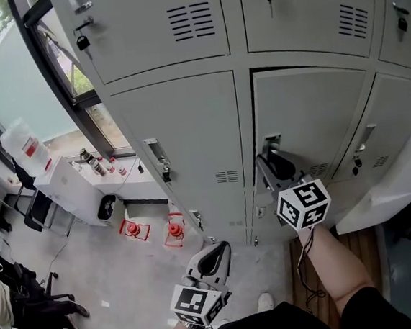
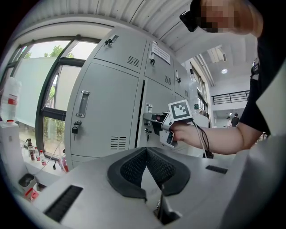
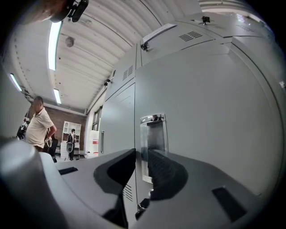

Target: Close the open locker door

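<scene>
Grey lockers (image 1: pixel 179 119) fill our view. Low on the left, our left gripper (image 1: pixel 215 249) hangs empty, fingers pressed together. Over right, the open locker door (image 1: pixel 316 113) stands ajar, and our right gripper (image 1: pixel 271 159) has its fingers narrow, straddling the door's edge beside the handle (image 3: pixel 154 134).

I see a tall window (image 1: pixel 5 78) at the left with daylight coming in. A white cabinet (image 1: pixel 71 193) topped with small bottles (image 1: pixel 95 163) stands below it on a grey floor (image 1: pixel 115 277), and strip lights (image 3: pixel 53 40) run along the ceiling.
</scene>
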